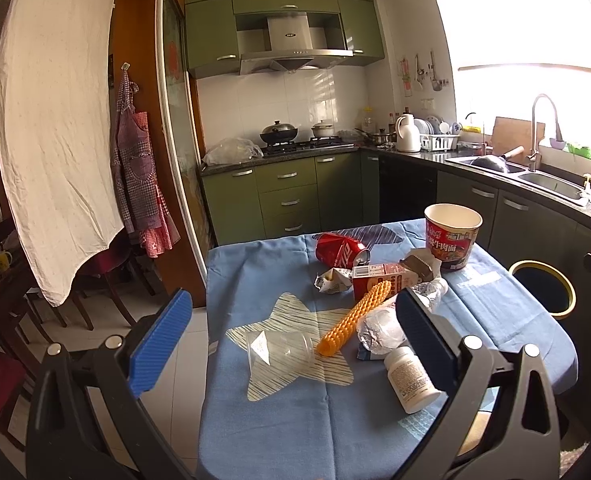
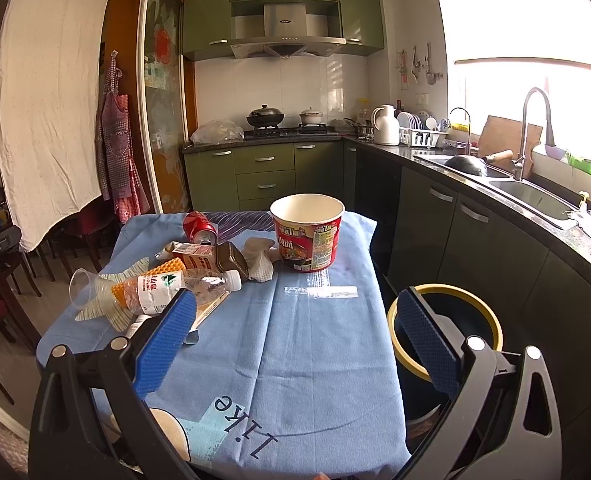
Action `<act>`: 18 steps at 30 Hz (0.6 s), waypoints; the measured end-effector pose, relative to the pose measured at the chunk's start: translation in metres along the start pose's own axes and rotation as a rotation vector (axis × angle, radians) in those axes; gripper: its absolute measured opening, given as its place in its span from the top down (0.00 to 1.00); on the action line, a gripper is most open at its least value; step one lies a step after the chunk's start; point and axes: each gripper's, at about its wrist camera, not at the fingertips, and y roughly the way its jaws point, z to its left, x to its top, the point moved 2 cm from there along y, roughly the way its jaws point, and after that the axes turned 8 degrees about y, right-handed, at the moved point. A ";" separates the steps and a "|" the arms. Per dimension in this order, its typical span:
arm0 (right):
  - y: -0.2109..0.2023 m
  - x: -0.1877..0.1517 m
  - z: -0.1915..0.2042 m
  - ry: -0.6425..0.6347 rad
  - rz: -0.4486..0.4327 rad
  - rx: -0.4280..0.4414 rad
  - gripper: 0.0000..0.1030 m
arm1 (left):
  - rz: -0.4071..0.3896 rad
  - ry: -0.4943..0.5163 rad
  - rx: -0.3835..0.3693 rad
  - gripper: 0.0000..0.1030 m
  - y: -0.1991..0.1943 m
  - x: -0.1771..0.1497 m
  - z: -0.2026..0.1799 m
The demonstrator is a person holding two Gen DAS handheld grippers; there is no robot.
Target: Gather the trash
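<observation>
Trash lies on a blue-clothed table (image 1: 279, 420): a clear plastic cup (image 1: 279, 350) on its side, an orange bumpy stick (image 1: 353, 318), a crushed water bottle (image 1: 387, 326), a white pill bottle (image 1: 411, 380), a red carton (image 1: 383, 280), a crushed red can (image 1: 341, 250) and a red noodle cup (image 1: 451, 240). My left gripper (image 1: 291, 344) is open above the clear cup. My right gripper (image 2: 295, 336) is open over bare cloth (image 2: 319, 344), near the noodle cup (image 2: 307, 232) and water bottle (image 2: 175, 288). A yellow-rimmed bin (image 2: 443, 292) stands right of the table.
Green kitchen cabinets (image 1: 287, 200) and a stove with pots (image 1: 295, 136) stand behind the table. A counter with a sink (image 2: 535, 196) and tap runs along the right. A white cloth (image 1: 55, 120) hangs at left above dining chairs (image 1: 95, 292).
</observation>
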 end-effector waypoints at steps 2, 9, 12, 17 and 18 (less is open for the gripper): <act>0.000 0.000 0.000 0.001 0.000 -0.001 0.04 | 0.000 0.001 0.001 0.06 0.000 0.000 -0.001; 0.002 -0.002 -0.003 0.011 0.004 -0.010 0.04 | -0.001 -0.001 -0.001 0.06 0.000 -0.001 0.000; 0.002 -0.003 -0.003 0.011 0.007 -0.013 0.04 | -0.001 0.000 0.000 0.06 -0.001 -0.001 0.000; 0.002 -0.003 -0.002 0.014 0.009 -0.014 0.04 | -0.001 0.000 0.001 0.06 -0.001 0.000 0.000; 0.002 -0.003 -0.002 0.014 0.009 -0.013 0.04 | -0.001 0.000 0.001 0.06 0.000 0.000 -0.001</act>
